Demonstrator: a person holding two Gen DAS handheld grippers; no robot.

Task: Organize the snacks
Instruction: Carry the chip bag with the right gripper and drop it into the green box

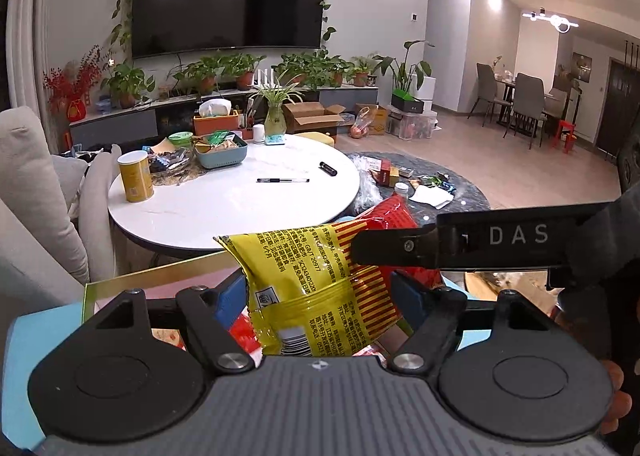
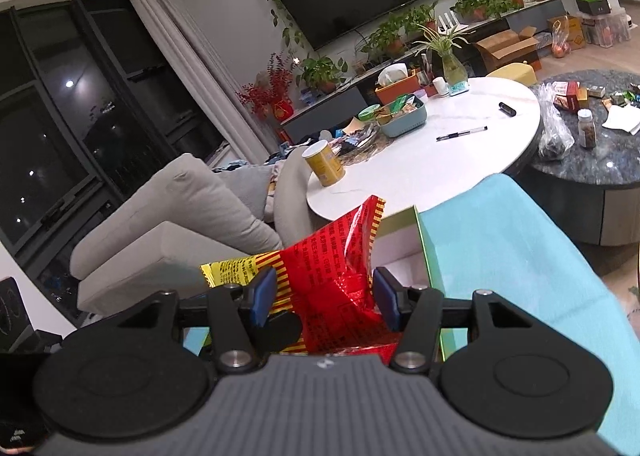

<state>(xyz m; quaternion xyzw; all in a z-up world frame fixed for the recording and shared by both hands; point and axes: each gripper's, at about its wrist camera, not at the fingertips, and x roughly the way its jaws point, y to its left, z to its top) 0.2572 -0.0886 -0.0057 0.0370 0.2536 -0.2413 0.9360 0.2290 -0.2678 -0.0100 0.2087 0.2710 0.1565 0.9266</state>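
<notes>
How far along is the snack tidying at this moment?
Done: some packets sit in the blue basket. In hand: the yellow-and-red snack bag lies between the pads of both the left hand-held gripper and right hand-held gripper, above an open box. Left: loose snacks on the round table.

Near half of round white table bare; only pen and small black object lie mid-top. Far left edge crowded: yellow can, blue tray, wrappers. Snack bag fills gap ahead of both grippers. Open box wall just beyond. Sofa blocks left.
</notes>
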